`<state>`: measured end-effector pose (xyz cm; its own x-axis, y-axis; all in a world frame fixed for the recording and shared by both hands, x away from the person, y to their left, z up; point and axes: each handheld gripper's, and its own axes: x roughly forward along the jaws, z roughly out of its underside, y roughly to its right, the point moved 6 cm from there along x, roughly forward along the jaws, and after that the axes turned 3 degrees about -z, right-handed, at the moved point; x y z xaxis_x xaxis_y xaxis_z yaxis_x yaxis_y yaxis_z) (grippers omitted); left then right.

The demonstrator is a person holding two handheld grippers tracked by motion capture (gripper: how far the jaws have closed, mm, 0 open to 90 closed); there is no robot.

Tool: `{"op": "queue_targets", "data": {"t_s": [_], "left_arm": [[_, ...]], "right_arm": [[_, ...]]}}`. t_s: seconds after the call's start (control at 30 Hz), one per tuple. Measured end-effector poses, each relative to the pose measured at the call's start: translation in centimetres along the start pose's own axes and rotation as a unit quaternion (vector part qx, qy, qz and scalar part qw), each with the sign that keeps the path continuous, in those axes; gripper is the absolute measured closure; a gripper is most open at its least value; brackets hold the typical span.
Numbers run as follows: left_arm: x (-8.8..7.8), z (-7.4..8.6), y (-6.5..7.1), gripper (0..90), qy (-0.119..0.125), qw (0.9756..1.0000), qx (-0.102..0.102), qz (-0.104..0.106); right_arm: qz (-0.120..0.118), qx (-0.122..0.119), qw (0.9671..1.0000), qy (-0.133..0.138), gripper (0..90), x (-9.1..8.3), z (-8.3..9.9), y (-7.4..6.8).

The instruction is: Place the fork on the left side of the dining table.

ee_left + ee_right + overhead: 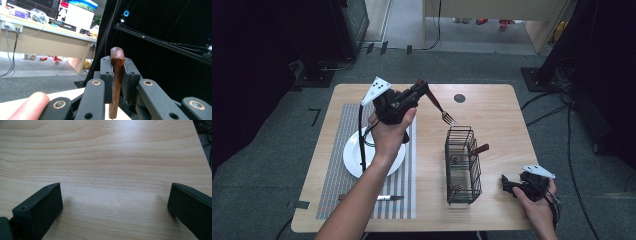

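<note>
high view: left gripper [424, 95] raised at upper centre of the frame, pinching a fork [441, 111] by its wooden handle, tines aimed down-right above the wire basket [463, 165]; white plate [356, 155] and knife [384, 198] on the striped mat [337, 150] at lower left.
left gripper view: jaws clamped on the fork's brown handle [116, 75], centre frame.
right gripper view: right gripper [112, 205] spread wide over the bare table [105, 157], nothing between.
</note>
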<state>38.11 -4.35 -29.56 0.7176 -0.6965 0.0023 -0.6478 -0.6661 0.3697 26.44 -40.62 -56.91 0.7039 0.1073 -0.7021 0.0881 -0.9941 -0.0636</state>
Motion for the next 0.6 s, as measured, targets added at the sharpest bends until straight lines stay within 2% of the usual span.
{"op": "queue_targets", "data": {"t_s": [0.13, 0.3, 0.33, 0.37, 0.5, 0.6], "left_arm": [[-0.2, -0.3, -1.3, 82.4, 0.002, 0.9999, 0.000, -0.017], [-0.2, -0.2, -2.4, 82.5, 0.000, 0.9997, -0.007, -0.022], [-0.2, -0.1, -3.1, 82.4, 0.001, 0.9996, -0.015, -0.022], [-0.2, -0.1, -3.1, 82.4, 0.001, 0.9996, -0.015, -0.022], [-0.2, 0.1, -4.5, 82.5, 0.004, 0.9993, -0.028, -0.027], [-0.3, 0.4, -5.6, 82.4, 0.015, 0.9987, -0.041, -0.028]], "right_arm": [[0.000, 0.000, 1.0000, 0.000, 0.0, 0.0, 0.0, 0.0], [0.000, 0.000, 1.0000, 0.000, 0.0, 0.0, 0.0, 0.0], [0.000, 0.000, 1.0000, 0.000, 0.0, 0.0, 0.0, 0.0], [0.000, 0.000, 1.0000, 0.000, 0.0, 0.0, 0.0, 0.0], [0.000, 0.000, 1.0000, 0.000, 0.0, 0.0, 0.0, 0.0], [0.000, 0.000, 1.0000, 0.000, 0.0, 0.0, 0.0, 0.0]]}}
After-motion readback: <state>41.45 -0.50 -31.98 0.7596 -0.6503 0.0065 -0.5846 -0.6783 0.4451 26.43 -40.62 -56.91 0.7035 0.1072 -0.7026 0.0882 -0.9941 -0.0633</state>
